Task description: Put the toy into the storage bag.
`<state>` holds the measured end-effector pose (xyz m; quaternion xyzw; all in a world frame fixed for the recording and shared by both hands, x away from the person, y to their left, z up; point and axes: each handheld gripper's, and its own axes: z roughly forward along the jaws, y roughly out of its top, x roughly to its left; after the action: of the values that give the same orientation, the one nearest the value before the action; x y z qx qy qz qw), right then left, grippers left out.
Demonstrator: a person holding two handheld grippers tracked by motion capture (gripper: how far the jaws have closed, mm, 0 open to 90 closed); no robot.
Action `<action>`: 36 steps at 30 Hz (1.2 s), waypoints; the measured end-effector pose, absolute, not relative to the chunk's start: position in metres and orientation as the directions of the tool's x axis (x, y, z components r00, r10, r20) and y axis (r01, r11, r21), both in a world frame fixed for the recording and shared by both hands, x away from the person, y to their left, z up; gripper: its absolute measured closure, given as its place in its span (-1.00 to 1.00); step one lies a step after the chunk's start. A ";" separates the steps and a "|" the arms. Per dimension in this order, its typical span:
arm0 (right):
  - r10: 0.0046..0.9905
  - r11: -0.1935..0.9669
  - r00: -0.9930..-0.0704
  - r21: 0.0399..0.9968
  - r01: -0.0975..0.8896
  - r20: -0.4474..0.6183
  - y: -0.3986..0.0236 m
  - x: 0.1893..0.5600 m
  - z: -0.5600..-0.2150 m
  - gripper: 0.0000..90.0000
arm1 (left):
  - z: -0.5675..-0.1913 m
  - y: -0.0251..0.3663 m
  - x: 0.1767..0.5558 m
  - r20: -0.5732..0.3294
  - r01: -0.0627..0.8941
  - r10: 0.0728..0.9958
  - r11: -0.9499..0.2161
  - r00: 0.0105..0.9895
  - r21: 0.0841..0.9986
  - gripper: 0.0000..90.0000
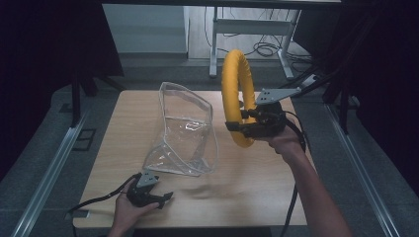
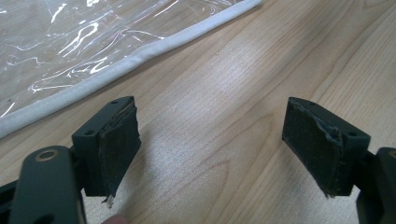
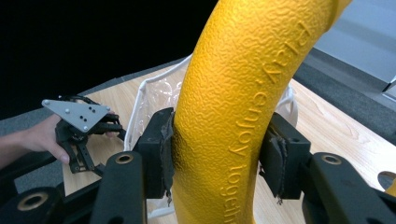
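Right gripper, jaws clamped on textured yellow ring, holds it raised beside clear plastic bag; left gripper rests wide open, empty. Likely next: lowering ring into bag.

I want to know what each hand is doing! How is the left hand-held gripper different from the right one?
The right hand-held gripper is shut on the yellow ring; the left hand-held gripper is open and holds nothing. The right one is lifted above the table, holding the ring upright; the left one sits low by the table's near edge, close to the clear bag. Both are black, and each is held in a hand.
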<state>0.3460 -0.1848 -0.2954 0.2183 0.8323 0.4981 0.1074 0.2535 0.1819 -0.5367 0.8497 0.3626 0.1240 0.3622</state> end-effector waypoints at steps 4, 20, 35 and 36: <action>0.463 0.400 -0.886 0.884 0.242 0.033 -0.183 0.344 -0.291 0.12 | -0.537 0.182 0.254 -0.052 0.526 0.705 -0.476 0.708 0.705 -0.58; 0.404 0.382 -0.915 0.905 0.185 0.016 -0.170 0.332 -0.272 0.12 | -0.537 0.182 0.254 -0.052 0.526 0.704 -0.478 0.708 0.703 -0.58; 0.331 0.376 -0.944 0.919 0.121 -0.011 -0.147 0.321 -0.255 0.12 | -0.537 0.182 0.253 -0.053 0.529 0.706 -0.476 0.706 0.703 -0.58; 0.326 0.374 -0.945 0.920 0.116 -0.013 -0.146 0.320 -0.254 0.12 | -0.537 0.182 0.253 -0.053 0.529 0.706 -0.476 0.706 0.703 -0.58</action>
<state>0.3199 -0.1460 -0.2538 0.1341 0.8231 0.5434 0.0964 0.2534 0.1819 -0.5368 0.8501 0.3632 0.1230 0.3610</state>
